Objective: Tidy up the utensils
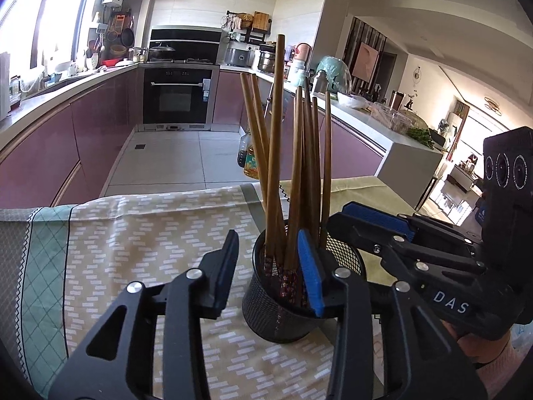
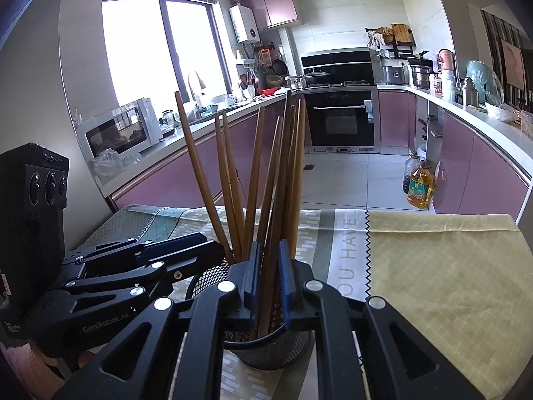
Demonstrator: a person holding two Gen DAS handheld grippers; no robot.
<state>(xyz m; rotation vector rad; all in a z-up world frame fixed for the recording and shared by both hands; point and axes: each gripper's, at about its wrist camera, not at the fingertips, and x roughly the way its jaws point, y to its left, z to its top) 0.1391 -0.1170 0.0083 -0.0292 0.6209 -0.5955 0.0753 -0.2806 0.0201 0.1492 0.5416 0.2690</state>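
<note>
Grippers: two. The left gripper (image 1: 269,266) has its fingers spread wide, with nothing pinched. Its right finger sits against the cup's near side, and its left finger is out over the cloth.
Right gripper (image 2: 269,281): its fingers are only a little apart, with brown chopsticks standing in the narrow gap. I cannot tell if the pads press on them.
Cup: one black mesh cup (image 1: 283,313), just in front of both grippers, standing upright on the cloth.
In the cup: about nine brown chopsticks (image 1: 276,153), standing up and fanning out. Their low ends have a flowery pattern.
Cloth: one patterned tablecloth (image 1: 140,240) under everything.
Left camera only: the right gripper from the side, reaching in beside the cup's right side.
Right camera only: a white microwave (image 2: 123,130) far off to the left, and letters printed on the cloth to the right.
Both cameras: a yellow oil bottle (image 2: 420,185) on the floor, well past the table.
</note>
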